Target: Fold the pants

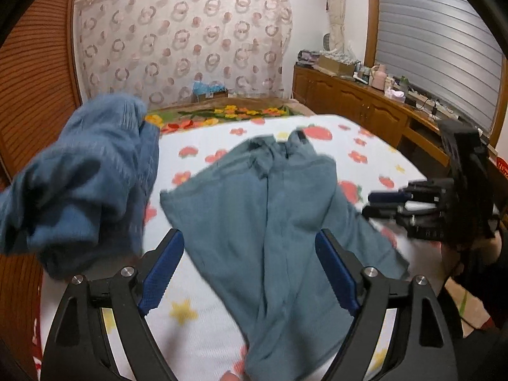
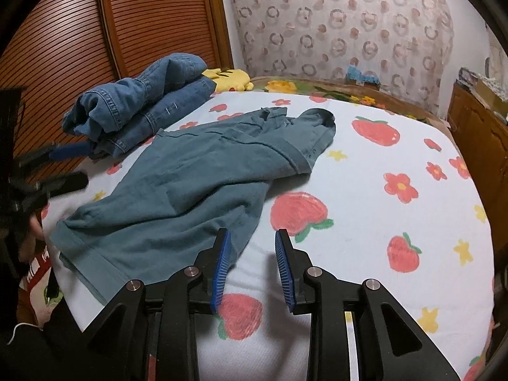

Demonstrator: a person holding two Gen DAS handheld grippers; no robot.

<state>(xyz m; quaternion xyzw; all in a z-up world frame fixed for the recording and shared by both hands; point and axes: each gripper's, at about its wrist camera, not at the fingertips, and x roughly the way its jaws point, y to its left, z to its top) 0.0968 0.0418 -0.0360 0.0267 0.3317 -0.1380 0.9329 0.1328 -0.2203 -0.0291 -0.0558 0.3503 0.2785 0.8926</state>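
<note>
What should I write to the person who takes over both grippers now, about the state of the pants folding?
Left gripper: open, holding nothing, above the grey-green pants.
Right gripper: open, holding nothing, at the pants' near edge.
The pants lie rumpled and spread on the bed sheet; a pile of blue jeans lies beside them, towards the wardrobe.
Done: no fold visible.
Left: flatten the pants, then fold them.

Bare bedsheet (image 2: 365, 222) right of pants (image 2: 190, 184); jeans pile (image 2: 139, 108) blocks left.
</note>
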